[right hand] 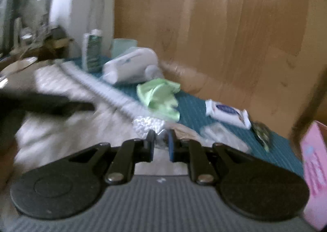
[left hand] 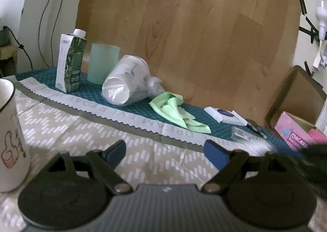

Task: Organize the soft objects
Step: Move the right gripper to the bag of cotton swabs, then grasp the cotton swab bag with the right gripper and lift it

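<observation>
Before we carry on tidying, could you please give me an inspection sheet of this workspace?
Surface: patterned tablecloth, teal mat along the back.
Job's things: green cloth crumpled on the mat; tissue pack beside it, apart.
Clutter: carton, bagged cups, mug, pink box.
Grippers: left gripper open, empty; right gripper nearly closed, white crumpled wrap at its tips, grip unclear.
Cables: wires hang at the back left.
Surroundings: wooden board behind.

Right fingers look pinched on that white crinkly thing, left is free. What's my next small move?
Probably lift the right gripper slightly to check the hold: its fingers are nearly together on the white crinkled piece, though blur hides the contact. The left gripper hangs open above the tablecloth, short of the green cloth.
</observation>
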`<action>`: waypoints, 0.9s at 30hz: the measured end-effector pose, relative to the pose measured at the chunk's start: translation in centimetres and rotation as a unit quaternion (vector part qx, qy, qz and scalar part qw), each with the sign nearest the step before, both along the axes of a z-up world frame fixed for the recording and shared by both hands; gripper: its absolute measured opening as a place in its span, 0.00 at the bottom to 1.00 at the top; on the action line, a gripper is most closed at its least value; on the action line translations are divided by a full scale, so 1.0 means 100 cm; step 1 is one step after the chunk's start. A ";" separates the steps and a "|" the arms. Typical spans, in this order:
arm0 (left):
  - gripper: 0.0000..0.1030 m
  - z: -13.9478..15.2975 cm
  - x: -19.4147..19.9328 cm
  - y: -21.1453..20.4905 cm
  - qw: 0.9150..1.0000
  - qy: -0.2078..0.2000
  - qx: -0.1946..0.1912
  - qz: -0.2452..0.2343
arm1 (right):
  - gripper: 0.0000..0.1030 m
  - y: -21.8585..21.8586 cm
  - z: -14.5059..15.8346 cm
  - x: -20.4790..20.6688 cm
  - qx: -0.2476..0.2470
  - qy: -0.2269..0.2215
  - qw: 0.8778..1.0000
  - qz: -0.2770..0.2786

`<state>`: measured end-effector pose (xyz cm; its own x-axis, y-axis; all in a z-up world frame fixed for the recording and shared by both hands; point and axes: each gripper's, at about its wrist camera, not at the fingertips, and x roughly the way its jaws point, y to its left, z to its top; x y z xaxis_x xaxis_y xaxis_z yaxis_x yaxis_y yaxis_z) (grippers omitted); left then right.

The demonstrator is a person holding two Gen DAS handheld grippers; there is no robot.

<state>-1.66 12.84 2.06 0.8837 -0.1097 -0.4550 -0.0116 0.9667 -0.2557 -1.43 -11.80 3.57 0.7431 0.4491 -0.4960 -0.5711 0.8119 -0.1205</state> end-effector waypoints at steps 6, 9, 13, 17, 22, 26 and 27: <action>0.84 -0.001 0.001 -0.006 1.000 0.014 0.010 -0.023 | 0.18 -0.054 -0.015 -0.098 -0.013 -0.015 1.000 0.014; 0.84 -0.002 0.003 -0.013 0.998 0.039 0.010 -0.043 | 0.33 -0.078 -0.029 -0.130 -0.057 -0.033 0.998 -0.025; 0.84 0.005 -0.011 -0.035 0.992 0.055 -0.046 -0.102 | 0.55 -0.117 -0.031 -0.154 -0.029 -0.009 0.996 -0.081; 0.84 0.015 -0.022 -0.080 0.978 0.074 -0.071 -0.182 | 0.61 -0.129 -0.024 -0.157 0.040 0.022 0.997 -0.070; 0.77 0.007 -0.020 -0.127 0.957 0.141 -0.080 -0.240 | 0.62 -0.114 -0.026 -0.140 0.074 0.050 0.995 -0.051; 0.60 -0.006 -0.015 -0.145 0.942 0.178 -0.105 -0.263 | 0.68 -0.106 -0.035 -0.117 0.071 0.076 0.993 -0.047; 0.56 -0.008 -0.015 -0.149 0.941 0.179 -0.105 -0.267 | 0.63 -0.107 -0.036 -0.114 0.069 0.086 0.993 -0.048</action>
<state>-3.11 -2.03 1.22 0.4719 -0.6150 -0.6317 0.3403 0.7881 -0.5130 -12.85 -22.45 -0.08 0.6955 0.4535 -0.5574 -0.4936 0.8652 0.0881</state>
